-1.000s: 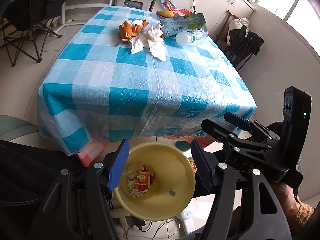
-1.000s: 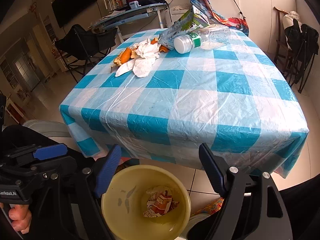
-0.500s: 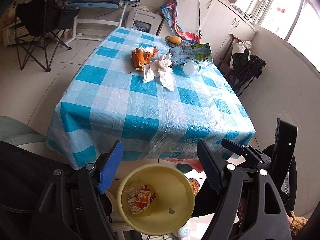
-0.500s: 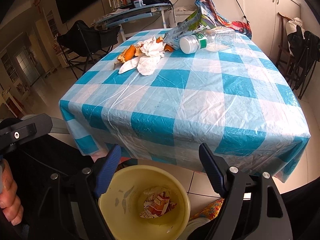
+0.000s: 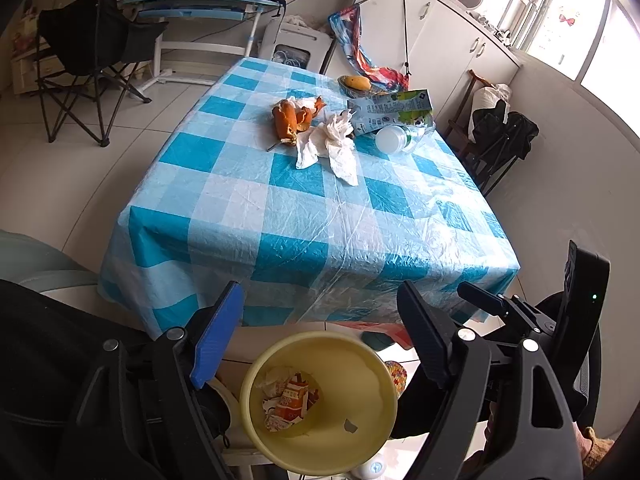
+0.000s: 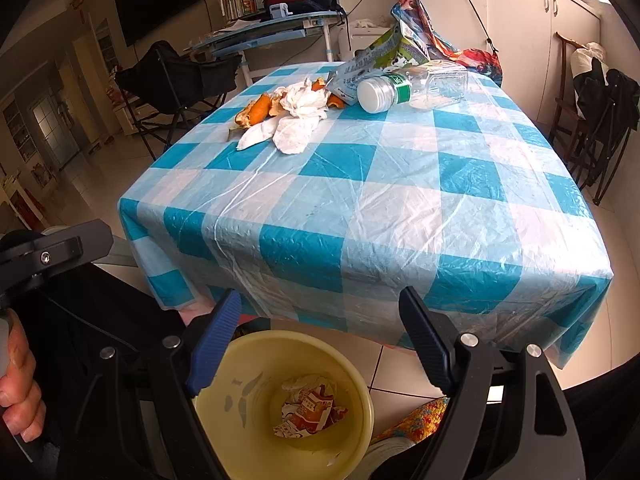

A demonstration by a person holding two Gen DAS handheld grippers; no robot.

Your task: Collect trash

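Note:
A yellow bin (image 5: 320,404) (image 6: 280,400) stands on the floor below the table's near edge, with a crumpled red-and-white wrapper (image 5: 290,400) (image 6: 310,410) inside. On the far part of the blue-checked table (image 5: 320,208) (image 6: 380,200) lie orange peel (image 5: 290,120) (image 6: 256,110), crumpled white tissues (image 5: 336,144) (image 6: 298,116), a flattened milk carton (image 5: 390,112) (image 6: 380,60) and a clear plastic bottle on its side (image 5: 398,138) (image 6: 412,88). My left gripper (image 5: 320,332) and right gripper (image 6: 320,332) are both open and empty, above the bin.
A mango (image 5: 356,83) sits in a dish at the table's far edge. A black folding chair (image 5: 92,60) and a desk (image 5: 200,4) stand far left. Another dark chair (image 5: 500,140) stands by the cupboards on the right. A grey seat (image 5: 36,256) is near left.
Both grippers have risen and drawn back from the table, so more of the room shows. Both stay open. The trash on the table has not moved.

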